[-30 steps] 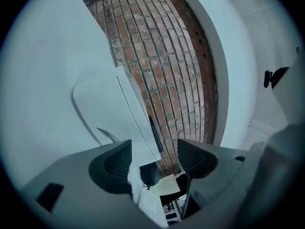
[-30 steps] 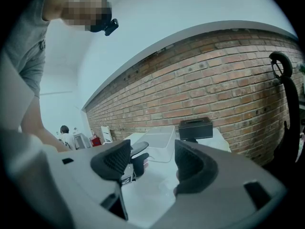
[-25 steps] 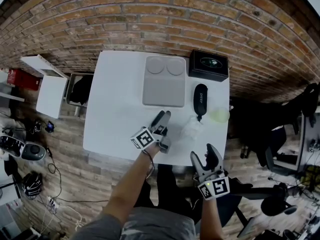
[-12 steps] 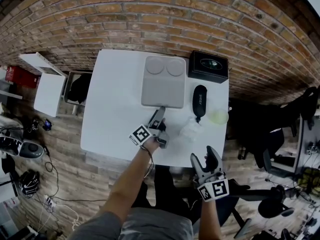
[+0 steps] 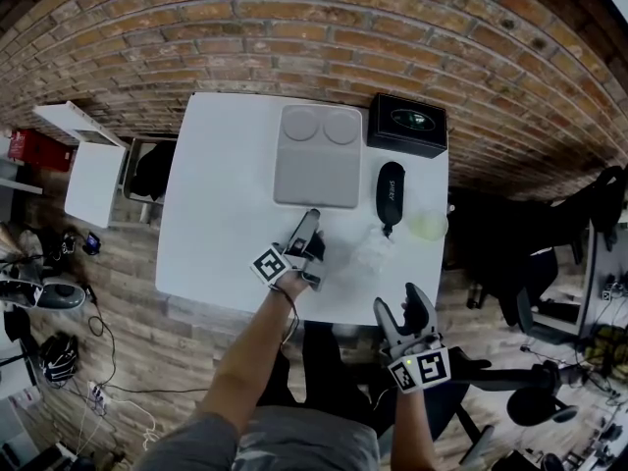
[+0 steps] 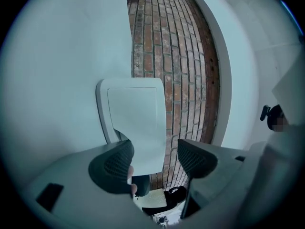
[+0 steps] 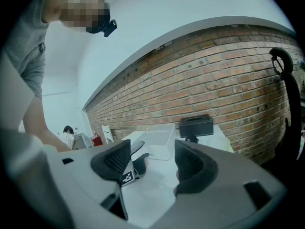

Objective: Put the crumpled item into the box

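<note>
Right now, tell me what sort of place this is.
Probably an office or workshop-style studio: a white table stands against a bare brick wall, dark office chairs sit to its right, and cables and gear lie on the wood floor.
</note>
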### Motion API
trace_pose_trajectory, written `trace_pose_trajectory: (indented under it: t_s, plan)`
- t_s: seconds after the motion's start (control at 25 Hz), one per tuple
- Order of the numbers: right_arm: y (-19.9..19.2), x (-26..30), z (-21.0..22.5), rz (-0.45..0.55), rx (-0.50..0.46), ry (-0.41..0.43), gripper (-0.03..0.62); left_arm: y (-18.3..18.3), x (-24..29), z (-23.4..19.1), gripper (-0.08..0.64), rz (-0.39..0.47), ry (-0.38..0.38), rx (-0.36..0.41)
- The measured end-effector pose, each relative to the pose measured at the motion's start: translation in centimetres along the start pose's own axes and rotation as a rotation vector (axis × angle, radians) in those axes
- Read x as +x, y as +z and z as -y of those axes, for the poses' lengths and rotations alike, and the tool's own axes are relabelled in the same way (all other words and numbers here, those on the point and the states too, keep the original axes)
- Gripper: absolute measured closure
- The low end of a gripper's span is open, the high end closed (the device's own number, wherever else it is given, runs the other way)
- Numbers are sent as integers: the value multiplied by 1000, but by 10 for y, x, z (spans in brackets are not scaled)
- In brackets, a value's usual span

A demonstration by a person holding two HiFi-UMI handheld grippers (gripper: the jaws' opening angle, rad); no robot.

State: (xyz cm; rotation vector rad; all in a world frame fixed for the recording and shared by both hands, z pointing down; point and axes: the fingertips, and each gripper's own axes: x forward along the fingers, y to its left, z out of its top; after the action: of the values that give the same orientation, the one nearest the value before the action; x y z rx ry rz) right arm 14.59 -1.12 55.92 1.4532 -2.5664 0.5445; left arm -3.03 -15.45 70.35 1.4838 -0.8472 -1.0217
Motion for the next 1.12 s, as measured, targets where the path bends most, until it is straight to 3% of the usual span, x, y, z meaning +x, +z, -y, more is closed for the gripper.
trace_pose_trajectory:
  t_s: [1.12]
  plan:
    - [0, -10, -6, 24, 16, -24, 296, -19, -41, 4, 255, -22, 31, -9]
